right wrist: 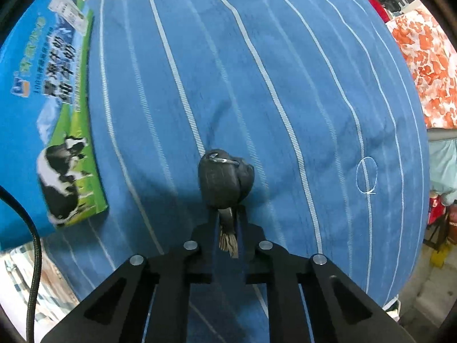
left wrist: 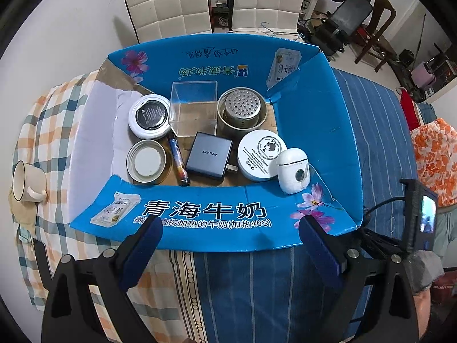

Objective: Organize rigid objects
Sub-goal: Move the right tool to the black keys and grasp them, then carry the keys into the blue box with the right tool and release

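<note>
Hanging above the near flap of an opened blue milk carton box [left wrist: 228, 214], the left tongs [left wrist: 228, 228] stand wide apart with nothing between their blue pads. The box lies flattened open on a bench covered by a checked cloth [left wrist: 51, 131] on the left and a blue striped cloth [left wrist: 371, 120] on the right. Inside it sit a clear plastic cube [left wrist: 194, 108] at the middle back, a perforated metal strainer cup [left wrist: 242, 108] to its right, and a white round tin with a black centre [left wrist: 150, 115] to its left. Nearer the front lie a jar lid [left wrist: 147, 161], a dark pen-like stick [left wrist: 178, 160], a grey Pisen charger [left wrist: 210, 154], a white cream jar [left wrist: 261, 154] and a white earbud case [left wrist: 294, 170] leaning at the right front corner. A mug [left wrist: 27, 183] lies on its side on the checked cloth near the bench's left edge.

In the right wrist view, the right tongs [right wrist: 228, 217] are pressed together on the metal blade of a key [right wrist: 225, 180], whose black head and ring stick out beyond the tips over the striped cloth [right wrist: 285, 85]. The box's outer wall, printed with a cow [right wrist: 61, 183], stands to the left, apart from the key.
</note>
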Demonstrator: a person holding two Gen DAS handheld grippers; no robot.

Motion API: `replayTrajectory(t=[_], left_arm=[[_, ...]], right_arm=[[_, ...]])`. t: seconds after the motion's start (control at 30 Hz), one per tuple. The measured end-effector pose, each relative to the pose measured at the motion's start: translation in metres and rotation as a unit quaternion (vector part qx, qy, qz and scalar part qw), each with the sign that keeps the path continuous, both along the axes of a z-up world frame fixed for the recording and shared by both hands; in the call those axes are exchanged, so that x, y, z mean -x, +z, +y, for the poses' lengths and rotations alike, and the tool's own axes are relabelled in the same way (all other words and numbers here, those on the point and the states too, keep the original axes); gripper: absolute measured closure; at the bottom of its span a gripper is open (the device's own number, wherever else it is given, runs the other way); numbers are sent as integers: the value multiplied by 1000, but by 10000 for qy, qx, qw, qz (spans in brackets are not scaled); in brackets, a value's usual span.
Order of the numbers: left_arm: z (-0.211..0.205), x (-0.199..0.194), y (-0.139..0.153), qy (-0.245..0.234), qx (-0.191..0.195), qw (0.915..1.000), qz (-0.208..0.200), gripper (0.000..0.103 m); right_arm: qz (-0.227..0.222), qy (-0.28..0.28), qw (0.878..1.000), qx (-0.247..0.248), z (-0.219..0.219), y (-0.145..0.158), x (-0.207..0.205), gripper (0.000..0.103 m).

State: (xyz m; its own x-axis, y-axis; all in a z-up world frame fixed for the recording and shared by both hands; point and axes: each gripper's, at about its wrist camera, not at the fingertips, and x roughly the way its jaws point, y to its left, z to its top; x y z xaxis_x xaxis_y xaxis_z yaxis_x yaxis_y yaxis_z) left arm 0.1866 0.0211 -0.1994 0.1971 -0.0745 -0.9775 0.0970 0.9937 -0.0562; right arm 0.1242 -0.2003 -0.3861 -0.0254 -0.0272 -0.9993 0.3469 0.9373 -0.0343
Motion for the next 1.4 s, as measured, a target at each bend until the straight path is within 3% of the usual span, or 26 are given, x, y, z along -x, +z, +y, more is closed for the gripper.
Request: replayTrajectory(t=[0.27, 0.43, 0.57, 0.7, 1.0, 1.2, 1.4], left_arm=[[11, 1, 12, 80, 4, 9999, -127, 5], [27, 1, 28, 208, 47, 9994, -272, 5], [47, -1, 46, 375, 7, 9981, -479, 5], [65, -7, 53, 536, -31, 9964, -656, 5], [92, -22, 30, 762, -155, 9954, -558, 5], [106, -30, 6, 844, -307, 9950, -447, 5], [113, -38, -25, 879, -269, 9954, -263, 5]], right_arm=[[-545, 221, 9982, -113, 3, 61, 14, 94], [-1150, 528, 9918, -196, 20, 125, 20, 94], [-1610, 892, 9822, -381, 44, 182, -5, 100], [-1860, 1240, 9731, -560, 73, 210, -27, 100], [-1879, 1924, 9561, -1166, 154, 206, -54, 100], [-1661, 2133, 9527, -1390, 189, 165, -77, 100], [-1180, 2138, 9600, -1369, 202, 105, -93, 100]])
